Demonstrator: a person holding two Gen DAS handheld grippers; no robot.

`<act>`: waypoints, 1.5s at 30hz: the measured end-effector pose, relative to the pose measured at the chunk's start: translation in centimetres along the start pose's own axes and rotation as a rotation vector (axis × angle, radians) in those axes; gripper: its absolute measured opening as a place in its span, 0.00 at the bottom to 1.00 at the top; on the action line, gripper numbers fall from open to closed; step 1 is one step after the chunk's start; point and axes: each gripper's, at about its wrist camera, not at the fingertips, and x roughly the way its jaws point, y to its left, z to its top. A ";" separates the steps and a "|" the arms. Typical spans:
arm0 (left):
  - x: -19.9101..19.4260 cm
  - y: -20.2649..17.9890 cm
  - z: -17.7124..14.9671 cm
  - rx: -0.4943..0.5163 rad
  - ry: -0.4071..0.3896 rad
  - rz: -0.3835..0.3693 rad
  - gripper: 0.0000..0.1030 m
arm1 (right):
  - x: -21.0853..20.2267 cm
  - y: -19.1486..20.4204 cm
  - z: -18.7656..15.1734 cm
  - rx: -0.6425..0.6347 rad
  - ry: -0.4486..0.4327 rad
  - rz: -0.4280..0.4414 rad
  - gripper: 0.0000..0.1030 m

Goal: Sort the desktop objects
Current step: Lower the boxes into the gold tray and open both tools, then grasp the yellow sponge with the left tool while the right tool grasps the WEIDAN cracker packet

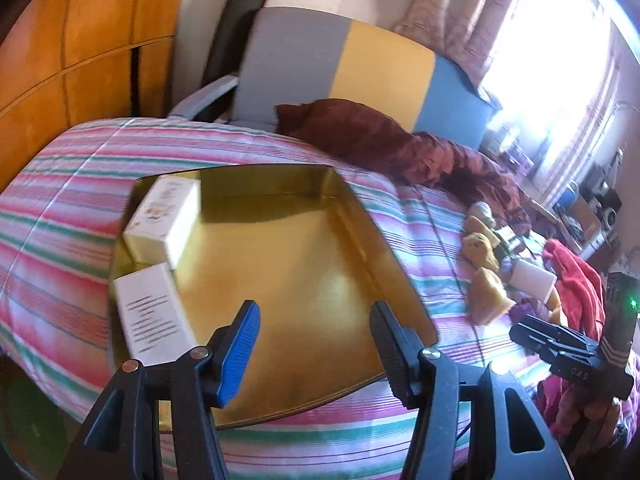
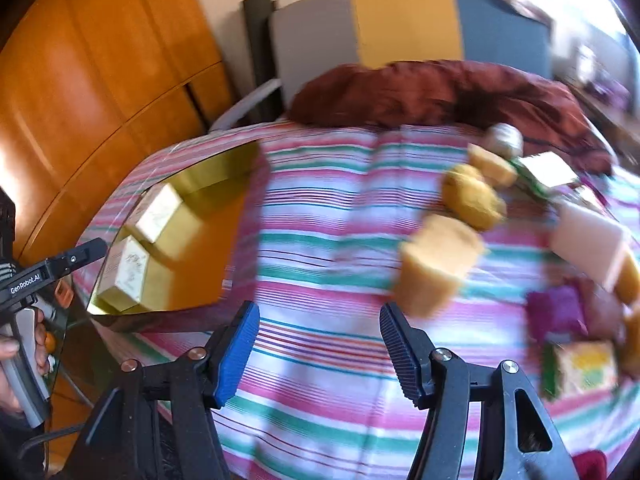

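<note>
Both empty, jaws apart, the left hand-held gripper (image 1: 316, 344) hangs over the gold tray (image 1: 392, 280) and the right hand-held gripper (image 2: 320, 346) must next close on the yellow block (image 2: 436, 268)

One gold tray (image 1: 288, 280) lay on striped cloth (image 1: 72, 216). Two white boxes (image 1: 164, 220) (image 1: 154, 312) sat in tray, both along its left side. Outside tray, right wrist view showed blurred pile: at least three yellow sponge-like pieces (image 2: 438, 266) (image 2: 472, 196) (image 2: 492, 166), one pale pink block (image 2: 588, 244), one purple lump (image 2: 554, 312), one yellow-green printed box (image 2: 584, 366), one white packet (image 2: 548, 168), one round pale item (image 2: 504, 138) at far end. Exact count of small items in pile could not be told. One dark red cloth (image 2: 440, 92) lay behind.
</note>
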 end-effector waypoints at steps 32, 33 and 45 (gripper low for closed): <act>10.7 -22.9 -0.5 0.480 0.210 -0.230 0.63 | -9.7 -20.5 -4.8 0.652 -0.272 -0.173 0.87; 10.9 -23.1 -0.7 0.490 0.216 -0.232 0.63 | -9.7 -20.7 -4.9 0.665 -0.278 -0.163 0.87; 15.5 -25.4 -1.1 0.552 0.273 -0.199 0.64 | -9.8 -22.4 -5.6 0.767 -0.304 -0.091 0.88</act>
